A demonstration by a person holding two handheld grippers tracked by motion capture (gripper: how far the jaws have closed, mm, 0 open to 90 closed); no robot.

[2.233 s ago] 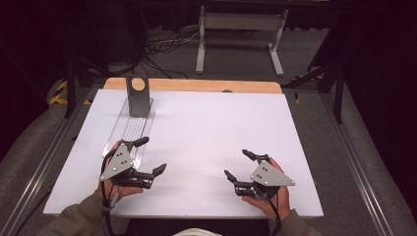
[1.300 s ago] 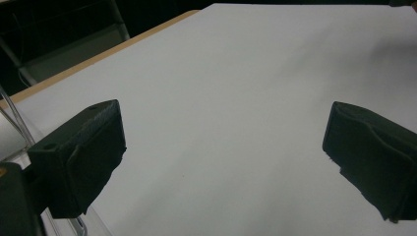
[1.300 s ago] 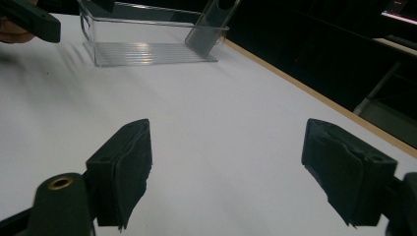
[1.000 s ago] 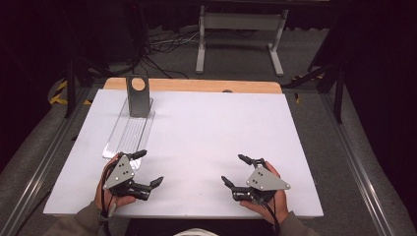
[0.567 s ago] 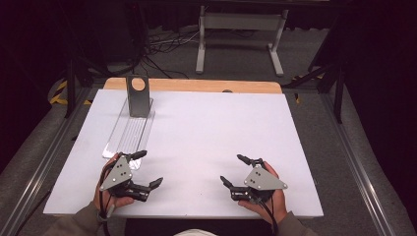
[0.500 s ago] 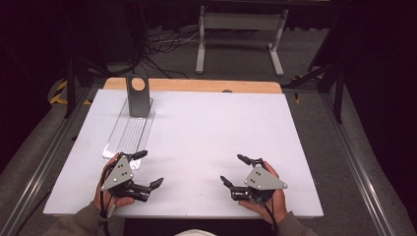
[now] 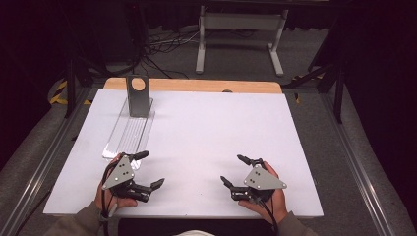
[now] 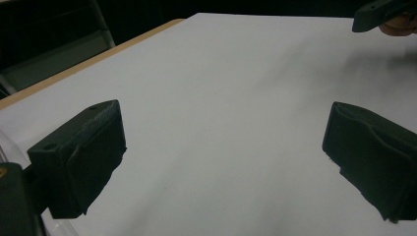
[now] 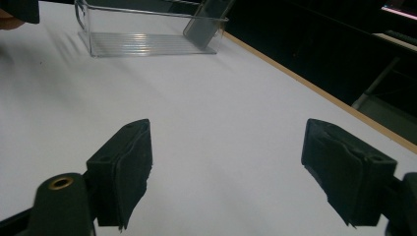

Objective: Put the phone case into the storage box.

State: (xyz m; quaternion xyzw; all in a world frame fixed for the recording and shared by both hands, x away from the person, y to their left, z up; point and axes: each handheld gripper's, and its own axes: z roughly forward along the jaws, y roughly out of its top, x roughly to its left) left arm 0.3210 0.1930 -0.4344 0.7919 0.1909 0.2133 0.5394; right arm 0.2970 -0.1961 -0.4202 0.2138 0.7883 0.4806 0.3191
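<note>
Both grippers rest low over a white tabletop (image 7: 206,123), near its front edge, each held in a hand. My left gripper (image 7: 150,169) is open, its jaws wide apart with only bare white surface between them (image 8: 221,152). My right gripper (image 7: 232,168) is open as well, empty, pointing toward the left one (image 9: 231,167). A clear plastic tray (image 7: 129,132) lies at the left, just beyond the left gripper. A grey metal plate with a round hole (image 7: 137,96) stands at the tray's far end.
The right gripper view shows the clear tray (image 9: 147,29) and the leaning grey plate (image 9: 206,19) ahead. A wooden strip (image 7: 196,84) runs along the table's far edge. Metal rails (image 7: 354,162) flank the table. A grey stand (image 7: 241,24) and cables lie on the floor behind.
Both grippers have drawn back toward the table's front edge and lie slightly lower; their jaws have stayed open. The tray and plate have not moved.
</note>
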